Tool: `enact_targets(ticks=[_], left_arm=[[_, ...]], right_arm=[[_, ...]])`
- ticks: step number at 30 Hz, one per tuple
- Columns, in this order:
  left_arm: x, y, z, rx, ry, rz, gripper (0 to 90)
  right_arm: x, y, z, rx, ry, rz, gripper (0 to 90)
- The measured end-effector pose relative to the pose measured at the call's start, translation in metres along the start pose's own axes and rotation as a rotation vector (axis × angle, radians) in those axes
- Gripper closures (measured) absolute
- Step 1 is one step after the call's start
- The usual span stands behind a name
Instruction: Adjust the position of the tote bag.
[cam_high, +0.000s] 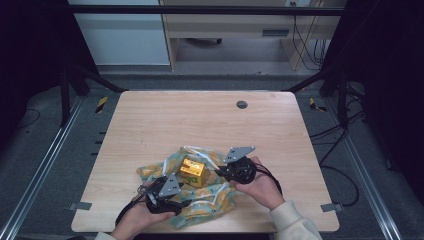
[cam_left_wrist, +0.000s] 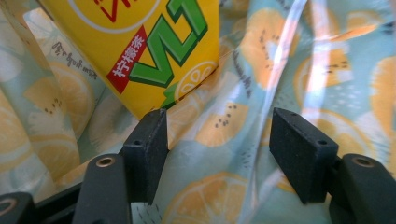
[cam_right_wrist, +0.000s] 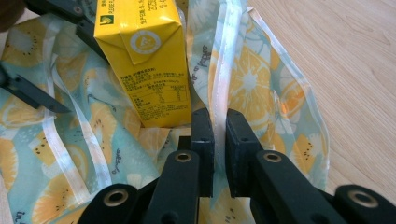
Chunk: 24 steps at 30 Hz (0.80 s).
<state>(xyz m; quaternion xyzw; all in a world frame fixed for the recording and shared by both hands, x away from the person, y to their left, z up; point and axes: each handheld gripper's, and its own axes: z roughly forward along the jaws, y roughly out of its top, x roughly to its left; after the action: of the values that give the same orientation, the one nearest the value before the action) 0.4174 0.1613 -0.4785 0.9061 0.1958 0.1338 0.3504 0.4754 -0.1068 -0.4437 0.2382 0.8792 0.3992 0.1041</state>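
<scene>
**Yellow drink carton stands on the fruit-print bag, right claw pinching the bag's edge**

The yellow drink carton (cam_high: 194, 171) stands on a pale blue plastic bag (cam_high: 150, 172) printed with orange and lemon slices, which lies crumpled on the near middle of the wooden table (cam_high: 200, 115). The carton sits between the two grippers, with green lettering and a red label on one face and small print on another.

The right gripper (cam_right_wrist: 219, 133) comes in from the carton's right side. Its jaws are nearly together and clamp a fold of the bag: a clear, white-edged strip of the bag's rim (cam_right_wrist: 229, 60) runs up from between the pads. The carton is just beside the left pad of this claw; whether it touches it cannot be told. In the high view the right gripper (cam_high: 220, 172) rests low on the bag, held by the person's right hand (cam_high: 260, 187).

The left gripper (cam_left_wrist: 217, 144) has its jaws well apart. Nothing is pinched between them; bag film lies beneath and behind the gap, and the pads press on nothing. The carton's lower corner hangs just above the left pad, apart from the right pad. In the high view the left gripper (cam_high: 177, 184) sits at the carton's near left, over the bag, held by the left hand (cam_high: 137, 220).
</scene>
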Motion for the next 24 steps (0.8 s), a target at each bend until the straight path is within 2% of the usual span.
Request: enact_targets(ticks=[3,5,6,7,10,11,13,15,16,17,20,22,24], left_arm=[[0.000,-0.001,0.002,0.015,0.000,0.011,39.7],[0.001,-0.001,0.003,0.011,0.020,0.009,44.5],[0.001,-0.001,0.003,0.012,0.031,0.008,47.6],[0.002,-0.001,0.003,0.007,0.029,0.007,52.1],[0.001,-0.001,0.003,0.004,0.014,0.014,62.9],[0.000,-0.001,0.004,0.016,0.016,0.026,70.2],[-0.001,-0.001,0.004,0.033,0.024,0.049,78.1],[-0.003,0.000,0.002,0.025,0.031,0.056,86.4],[-0.003,0.000,0.002,0.025,0.031,0.056,88.2],[-0.005,0.002,-0.004,0.000,0.049,0.056,89.3],[-0.009,0.002,-0.013,-0.028,0.060,0.072,89.8],[-0.014,0.001,-0.019,-0.035,0.056,0.098,90.0],[-0.019,-0.001,-0.024,-0.024,0.031,0.132,90.0]], right_arm=[[-0.001,0.001,-0.001,-0.011,0.005,0.010,83.8],[-0.002,0.002,-0.002,-0.027,0.019,0.026,84.9],[-0.003,0.002,-0.002,-0.044,0.041,0.038,85.7],[-0.004,0.002,-0.002,-0.053,0.051,0.057,86.6],[-0.006,0.004,-0.003,-0.060,0.032,0.056,87.7],[-0.007,0.007,-0.004,-0.076,0.020,0.057,88.7],[-0.008,0.010,-0.005,-0.084,0.014,0.052,88.9],[-0.009,0.014,-0.005,-0.090,0.005,0.050,89.1],[-0.009,0.016,-0.005,-0.089,0.001,0.052,89.2],[-0.011,0.019,-0.005,-0.093,-0.007,0.052,89.3],[-0.018,0.029,-0.004,-0.113,-0.008,0.065,89.3],[-0.025,0.037,-0.004,-0.120,-0.006,0.077,89.4],[-0.030,0.044,-0.003,-0.124,-0.005,0.089,89.4]])
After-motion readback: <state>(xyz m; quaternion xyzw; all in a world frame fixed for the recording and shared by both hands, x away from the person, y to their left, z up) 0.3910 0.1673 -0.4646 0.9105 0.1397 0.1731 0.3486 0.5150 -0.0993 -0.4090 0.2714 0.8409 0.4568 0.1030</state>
